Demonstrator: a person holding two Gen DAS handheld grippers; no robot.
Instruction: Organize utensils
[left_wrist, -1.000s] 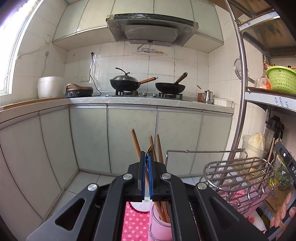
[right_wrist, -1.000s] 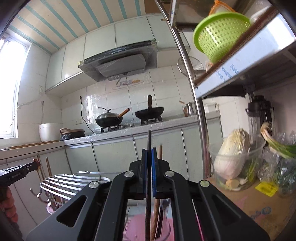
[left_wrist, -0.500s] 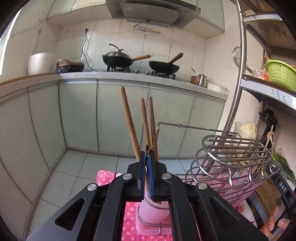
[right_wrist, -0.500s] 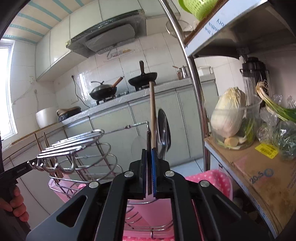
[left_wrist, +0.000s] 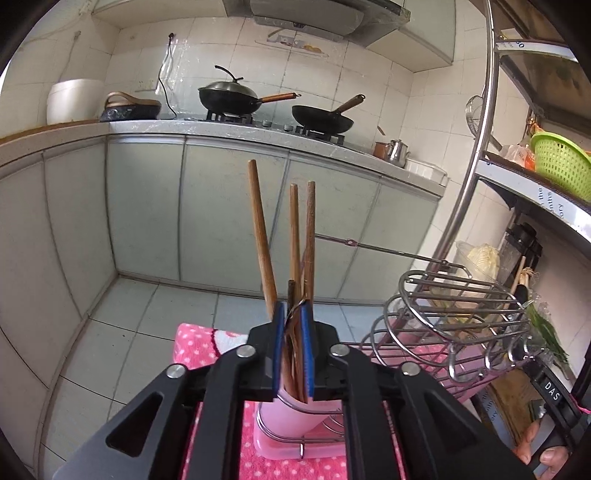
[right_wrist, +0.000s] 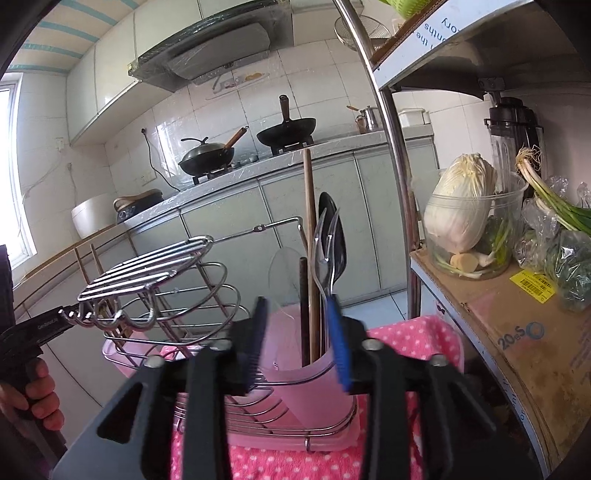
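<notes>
In the left wrist view my left gripper (left_wrist: 291, 309) hangs just over a pink cup (left_wrist: 286, 410). Its jaws are opening, with a narrow gap between the blue pads. A dark chopstick (left_wrist: 291, 293) and several wooden chopsticks (left_wrist: 293, 229) stand in that cup, rising through the gap. My right gripper (right_wrist: 297, 300) is over a second pink cup (right_wrist: 314, 384), and its jaws are opening wide. A dark chopstick (right_wrist: 303, 295) stands free between them, beside a wooden handle (right_wrist: 308, 206), clear plastic cutlery (right_wrist: 320, 251) and a black spoon (right_wrist: 334, 229).
Both cups sit in a wire dish rack (right_wrist: 155, 269) on a pink tray (right_wrist: 288, 439) over a pink dotted towel (right_wrist: 417, 339). A shelf pole (right_wrist: 397, 155) and a shelf with cabbage (right_wrist: 461, 206) and a cardboard box (right_wrist: 517, 332) stand close on the right. A hand (right_wrist: 40, 387) holds the left gripper.
Both grippers were shut on a dark chopstick and have parted their jaws. Both views have tipped downward toward the pink cups, and the chopsticks now stand in them.
</notes>
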